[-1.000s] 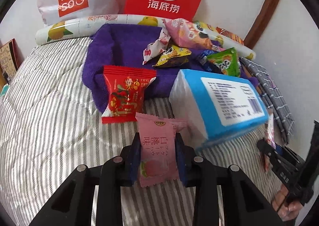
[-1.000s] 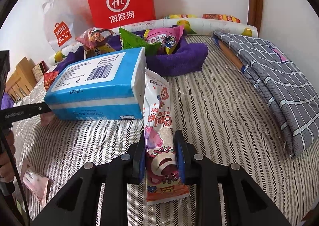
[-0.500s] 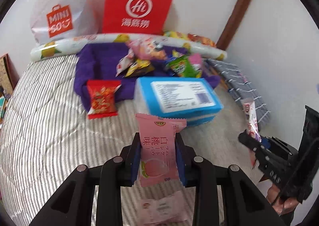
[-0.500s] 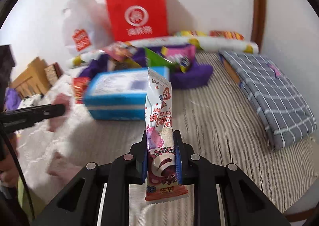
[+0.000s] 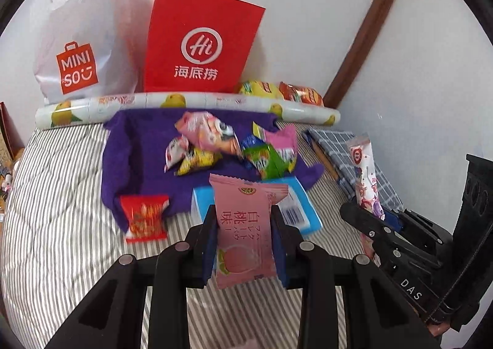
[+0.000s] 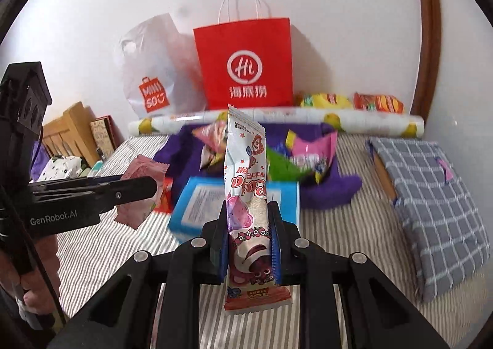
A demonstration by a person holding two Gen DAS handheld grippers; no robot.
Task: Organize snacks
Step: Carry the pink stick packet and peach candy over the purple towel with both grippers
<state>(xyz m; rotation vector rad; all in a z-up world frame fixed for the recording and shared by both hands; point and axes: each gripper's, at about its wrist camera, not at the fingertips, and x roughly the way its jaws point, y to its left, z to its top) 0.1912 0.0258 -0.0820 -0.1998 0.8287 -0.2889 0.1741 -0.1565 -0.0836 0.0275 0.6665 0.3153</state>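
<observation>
My left gripper [image 5: 243,238] is shut on a pink peach-flavour snack packet [image 5: 243,225], held upright above the striped bed. My right gripper [image 6: 248,241] is shut on a long white snack bar wrapper with a pink bear [image 6: 246,195], also held up in the air. Each gripper shows in the other's view: the right one [image 5: 366,219] with its bar [image 5: 363,170], the left one [image 6: 135,185] with its pink packet [image 6: 140,176]. A pile of snack packets [image 5: 222,148] lies on a purple towel [image 5: 135,158]. A red packet [image 5: 144,219] lies at the towel's front edge.
A blue and white tissue pack [image 5: 299,210] lies in front of the towel. A red paper bag [image 5: 197,44], a white MINISO bag [image 5: 80,47] and a patterned roll [image 5: 185,102] stand along the wall. A folded grey checked cloth [image 6: 431,195] lies at right.
Both grippers have lifted and pulled back from the bed with their packets. The towel, tissue pack and bags now look smaller and farther away.
</observation>
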